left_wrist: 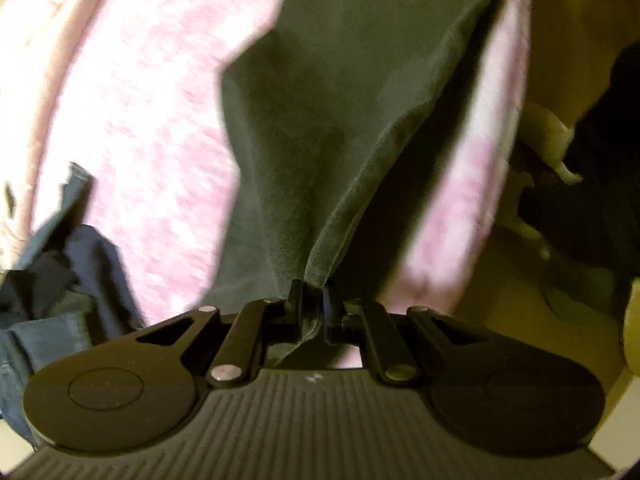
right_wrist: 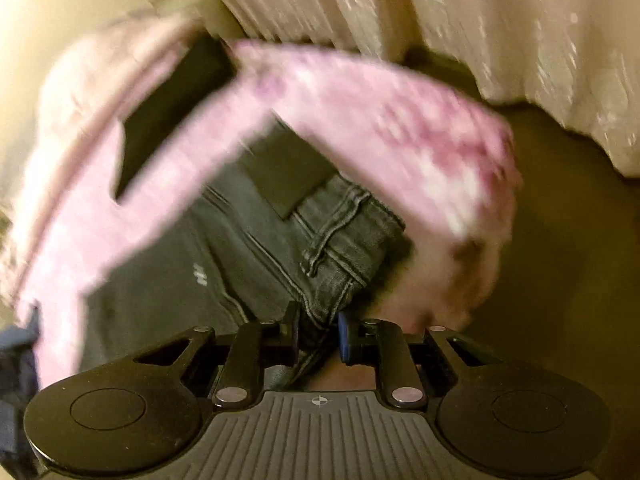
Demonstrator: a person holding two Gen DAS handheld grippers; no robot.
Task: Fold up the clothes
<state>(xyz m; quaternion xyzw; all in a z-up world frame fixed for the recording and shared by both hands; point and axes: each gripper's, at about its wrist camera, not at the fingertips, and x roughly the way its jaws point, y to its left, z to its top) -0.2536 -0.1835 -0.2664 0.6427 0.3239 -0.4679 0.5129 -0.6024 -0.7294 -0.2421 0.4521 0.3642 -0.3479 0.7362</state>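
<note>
A dark grey-green garment point(left_wrist: 340, 120) hangs stretched from my left gripper point(left_wrist: 313, 304), which is shut on a bunched fold of it. It drapes over a pink mottled bedspread point(left_wrist: 152, 120). In the right wrist view, grey jeans point(right_wrist: 248, 248) with stitched seams lie on the same pink bedspread point(right_wrist: 380, 120). My right gripper point(right_wrist: 318, 328) is closed on a thick seamed edge of the jeans, with the denim pinched between its fingers. Both views are blurred.
A heap of blue denim clothes point(left_wrist: 60, 280) lies at the lower left of the left wrist view. Two dark flat pieces point(right_wrist: 172, 112) point(right_wrist: 288, 176) rest on the bedspread beyond the jeans. A pale curtain point(right_wrist: 520, 20) hangs behind, above brown floor point(right_wrist: 560, 260).
</note>
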